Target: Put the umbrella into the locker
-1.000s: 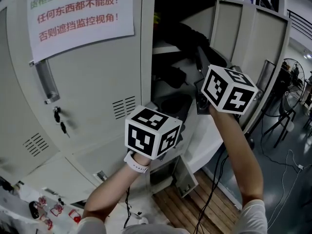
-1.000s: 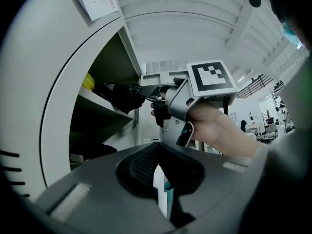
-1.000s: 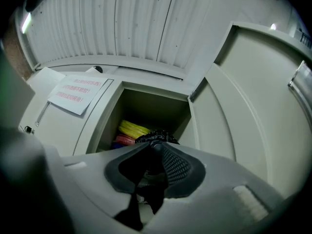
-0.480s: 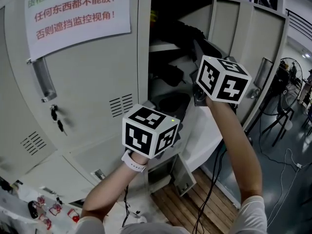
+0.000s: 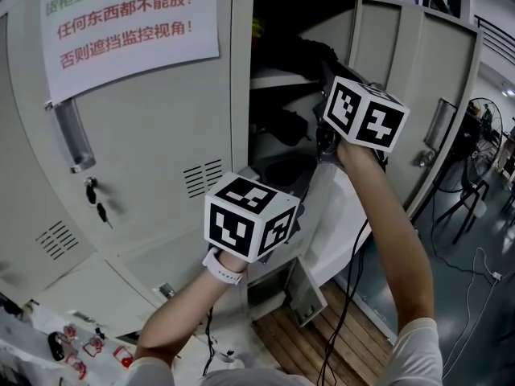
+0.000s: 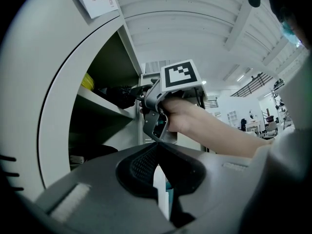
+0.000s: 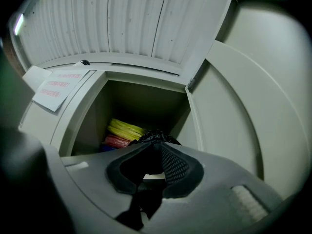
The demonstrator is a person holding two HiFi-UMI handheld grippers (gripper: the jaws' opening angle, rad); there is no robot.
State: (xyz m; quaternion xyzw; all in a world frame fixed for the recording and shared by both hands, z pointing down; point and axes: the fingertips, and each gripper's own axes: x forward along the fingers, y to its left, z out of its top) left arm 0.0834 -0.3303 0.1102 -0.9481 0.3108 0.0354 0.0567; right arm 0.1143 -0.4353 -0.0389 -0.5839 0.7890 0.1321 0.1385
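Black umbrella (image 7: 152,135) is sitting clenched in your right tongs (image 7: 156,152) at the open locker (image 5: 241,95), ready to go in, while your left tongs (image 6: 157,147) are hanging closed and empty, out of the way.

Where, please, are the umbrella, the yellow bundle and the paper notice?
umbrella (image 7: 155,136): right gripper view, black fabric beyond the jaws.
yellow bundle (image 7: 124,129): right gripper view, its middle.
paper notice (image 5: 129,30): head view, sheet's middle.
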